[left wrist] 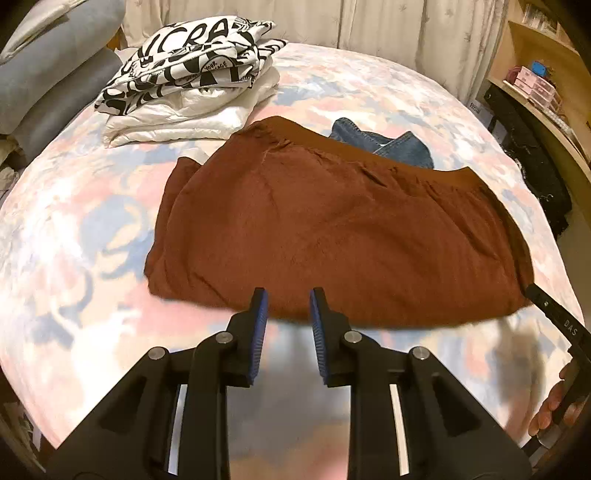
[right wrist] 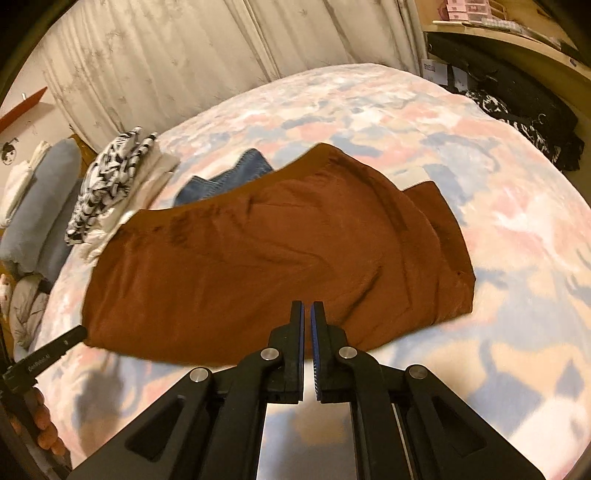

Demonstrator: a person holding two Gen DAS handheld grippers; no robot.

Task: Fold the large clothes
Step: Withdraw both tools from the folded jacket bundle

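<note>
Room: a bedroom, pale pleated curtains (left wrist: 406, 33) behind a bed (left wrist: 92, 229) with a pink, blue and white blotched cover; wooden shelves at 2 o'clock.
Task garment: a rust-brown soft knit garment with a ribbed band (left wrist: 332, 221) lies flat mid-bed, the band at 12 o'clock, near hem towards the grippers, spread out, likely to give a straight fold line.
Left gripper (left wrist: 287, 295): jaws a narrow gap apart, holding nothing, hovering at the near hem.
Right gripper (right wrist: 307, 306): jaws nearly closed; whether any hem is pinched I cannot tell.
Finished pile: folded black-and-white printed and white clothes (left wrist: 184, 77) at 11 o'clock, probably set clear of the work.
Waiting: blue denim piece (left wrist: 388, 142) beyond the band.
</note>
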